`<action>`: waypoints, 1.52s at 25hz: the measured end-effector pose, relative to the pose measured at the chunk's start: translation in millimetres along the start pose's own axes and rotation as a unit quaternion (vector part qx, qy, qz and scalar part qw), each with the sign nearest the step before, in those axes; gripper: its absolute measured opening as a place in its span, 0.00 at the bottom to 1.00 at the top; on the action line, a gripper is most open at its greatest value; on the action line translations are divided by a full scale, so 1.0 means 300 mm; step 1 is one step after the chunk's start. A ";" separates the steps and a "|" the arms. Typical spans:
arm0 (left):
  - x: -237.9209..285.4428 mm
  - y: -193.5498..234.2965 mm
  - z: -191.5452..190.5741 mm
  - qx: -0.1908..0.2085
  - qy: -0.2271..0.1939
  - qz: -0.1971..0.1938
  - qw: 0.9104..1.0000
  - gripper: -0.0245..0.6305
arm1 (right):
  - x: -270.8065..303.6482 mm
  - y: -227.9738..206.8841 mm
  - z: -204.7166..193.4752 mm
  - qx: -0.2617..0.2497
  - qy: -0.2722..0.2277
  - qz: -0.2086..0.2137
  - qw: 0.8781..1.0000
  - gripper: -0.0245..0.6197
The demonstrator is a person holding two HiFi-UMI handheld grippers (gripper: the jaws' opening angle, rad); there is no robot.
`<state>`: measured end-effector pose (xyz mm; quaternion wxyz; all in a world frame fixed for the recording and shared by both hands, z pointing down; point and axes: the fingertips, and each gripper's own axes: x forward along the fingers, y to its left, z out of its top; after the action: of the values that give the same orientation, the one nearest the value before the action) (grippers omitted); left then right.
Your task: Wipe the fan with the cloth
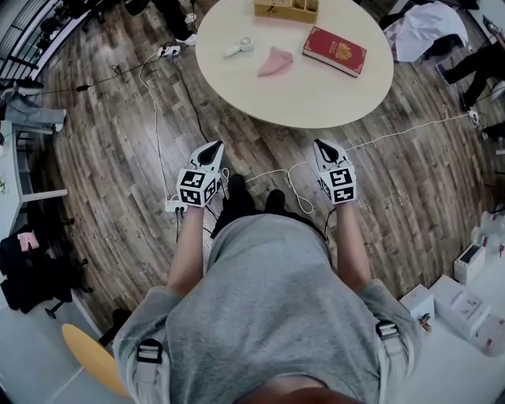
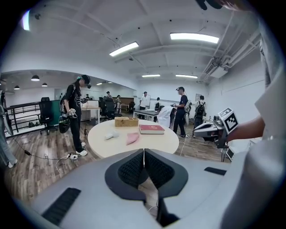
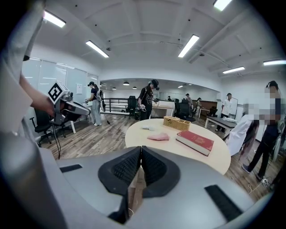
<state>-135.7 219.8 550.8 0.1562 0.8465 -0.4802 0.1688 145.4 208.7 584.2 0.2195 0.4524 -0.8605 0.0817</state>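
On the round beige table (image 1: 316,95) lie a small white hand fan (image 1: 238,47) and, to its right, a crumpled pink cloth (image 1: 274,61). The left gripper view shows the fan (image 2: 111,134) and cloth (image 2: 132,138) far ahead; in the right gripper view the fan (image 3: 146,128) lies beyond the cloth (image 3: 158,137). My left gripper (image 1: 215,147) and right gripper (image 1: 321,144) hang side by side over the floor, short of the table's near edge. Both are shut with nothing between the jaws, as the left gripper (image 2: 144,152) and right gripper (image 3: 141,150) show in their own views.
A red book (image 1: 335,50) and a wicker basket (image 1: 286,9) share the table. White cables (image 1: 394,130) and a power strip (image 1: 175,206) cross the wooden floor by my feet. People stand beyond the table (image 2: 77,112). Boxes (image 1: 465,300) sit at the right.
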 end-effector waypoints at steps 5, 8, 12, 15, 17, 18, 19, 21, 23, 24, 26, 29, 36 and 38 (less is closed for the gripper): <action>-0.005 -0.012 -0.001 0.003 -0.001 -0.003 1.000 0.07 | -0.007 0.007 0.000 0.002 -0.003 0.001 1.000 0.05; -0.009 -0.010 0.003 0.006 -0.008 0.001 1.000 0.07 | -0.007 0.008 0.014 0.001 -0.013 -0.002 1.000 0.08; -0.001 -0.005 0.016 0.003 -0.015 0.002 1.000 0.32 | 0.001 -0.002 0.033 0.002 -0.028 0.000 1.000 0.32; -0.007 -0.012 0.014 0.004 -0.015 0.006 1.000 0.40 | -0.006 -0.005 0.034 0.005 -0.038 0.003 0.999 0.43; -0.011 -0.016 0.013 0.004 -0.017 0.006 1.000 0.43 | -0.009 -0.005 0.032 0.007 -0.042 0.004 0.999 0.49; -0.012 -0.018 0.013 0.003 -0.018 0.005 1.000 0.44 | -0.009 -0.005 0.031 0.008 -0.044 0.004 0.999 0.51; -0.013 -0.020 0.013 0.002 -0.018 0.005 1.000 0.45 | -0.009 -0.004 0.031 0.009 -0.045 0.005 0.999 0.53; -0.013 -0.028 0.013 0.000 -0.019 0.003 1.000 0.46 | -0.011 -0.003 0.030 0.010 -0.047 0.009 0.999 0.57; -0.010 -0.037 0.015 0.000 -0.020 0.003 1.000 0.47 | -0.014 -0.006 0.029 0.011 -0.049 0.011 0.999 0.58; -0.008 -0.042 0.018 0.001 -0.020 0.003 1.000 0.47 | -0.016 -0.008 0.028 0.012 -0.049 0.012 0.999 0.58; -0.005 -0.053 0.025 0.002 -0.021 0.003 1.000 0.48 | -0.020 -0.013 0.027 0.012 -0.050 0.014 0.999 0.58; -0.007 -0.065 0.037 0.004 -0.024 0.005 1.000 0.48 | -0.023 -0.016 0.024 0.010 -0.050 0.018 0.999 0.58; 0.009 -0.072 0.060 0.007 -0.025 0.010 1.000 0.48 | -0.024 -0.040 0.027 0.004 -0.050 0.024 0.998 0.58; 0.025 -0.076 0.071 0.009 -0.026 0.010 1.000 0.48 | -0.018 -0.055 0.031 0.003 -0.051 0.025 0.998 0.58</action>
<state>-109.5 216.3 532.5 0.1341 0.8473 -0.4908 0.1526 158.5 200.0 572.4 0.1725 0.4351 -0.8812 0.0665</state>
